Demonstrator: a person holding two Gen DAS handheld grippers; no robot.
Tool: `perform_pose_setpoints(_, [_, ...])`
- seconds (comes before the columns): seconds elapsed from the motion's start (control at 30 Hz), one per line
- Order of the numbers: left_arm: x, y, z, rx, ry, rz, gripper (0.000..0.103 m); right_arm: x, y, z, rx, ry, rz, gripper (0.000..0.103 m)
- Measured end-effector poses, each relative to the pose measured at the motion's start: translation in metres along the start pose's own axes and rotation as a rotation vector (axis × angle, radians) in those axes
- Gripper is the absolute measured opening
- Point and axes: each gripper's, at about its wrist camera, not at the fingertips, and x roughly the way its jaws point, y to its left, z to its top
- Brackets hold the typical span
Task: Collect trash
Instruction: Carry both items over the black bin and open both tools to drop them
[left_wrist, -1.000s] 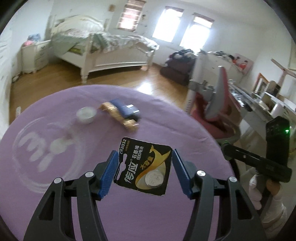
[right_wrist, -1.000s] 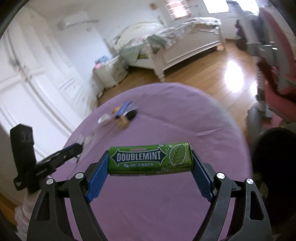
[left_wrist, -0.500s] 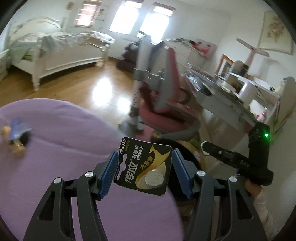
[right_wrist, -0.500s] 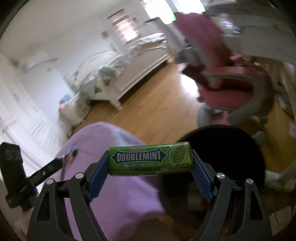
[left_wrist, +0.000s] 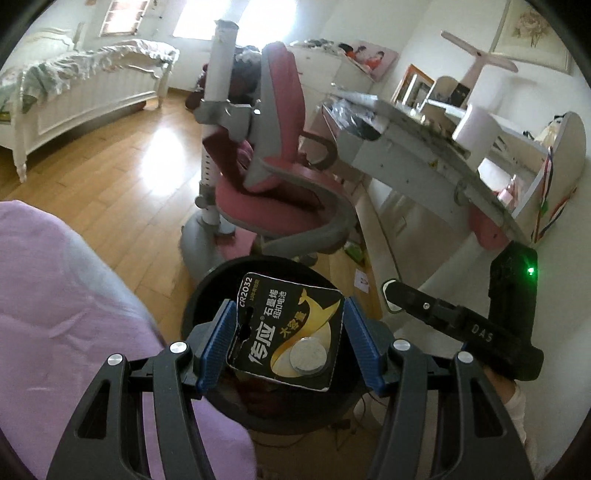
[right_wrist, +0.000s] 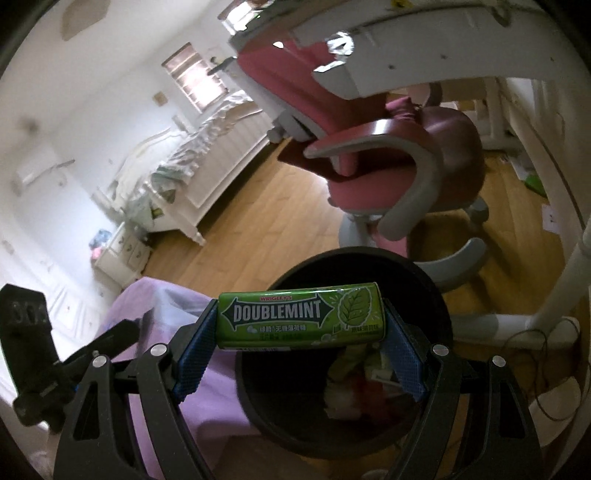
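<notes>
- Left wrist view: the left gripper (left_wrist: 290, 341) has its blue fingers (left_wrist: 218, 345) clenched on the side edges of a black and gold battery card (left_wrist: 286, 332), a coin cell showing under its blister. The card hangs over the mouth of the black bin (left_wrist: 205, 295), which stands on the wooden floor just beside the purple-covered counter (left_wrist: 62, 314). The other hand-held tool is at the right edge of this view, beside the bin.
- Judged from this view, the pick-up and the carry are done for the card; the release into the bin is not yet done.
- Right wrist view: the right gripper (right_wrist: 301, 325) has its fingers (right_wrist: 194, 356) clamped on the two ends of a green Doublemint gum pack (right_wrist: 301, 319), held level and crosswise. It sits above the open bin (right_wrist: 424, 277), near the rim on the counter side, and crumpled rubbish (right_wrist: 354, 384) already lies inside.
- So some trash is already collected, and the gum pack waits only to be dropped.
- What is left: let go of both items over the opening. Whether more trash lies on the counter cannot be told, since only its edge shows.
</notes>
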Motion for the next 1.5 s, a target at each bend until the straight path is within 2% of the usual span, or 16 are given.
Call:
perform_pose_setpoints(0.47, [0.044, -0.016, -0.005, 0.034, 0.083, 0.000, 0.059, 0.001, -0.018, -0.005, 0.057, 0.008, 0.004, 0.081])
perform_pose_setpoints(1.2, [0.066, -0.018, 0.000, 0.029, 0.116, 0.002, 0.060, 0.012, -0.031, -0.010, 0.110, 0.030, -0.014, 0.082])
perform_pose_setpoints(1.4, [0.067, -0.018, 0.001, 0.030, 0.121, 0.017, 0.067, 0.015, -0.034, -0.012, 0.142, 0.052, -0.035, 0.082])
perform_pose_setpoints(1.5, [0.061, -0.014, 0.001, 0.004, 0.098, 0.012, 0.079, 0.017, -0.035, -0.012, 0.162, 0.066, -0.045, 0.082])
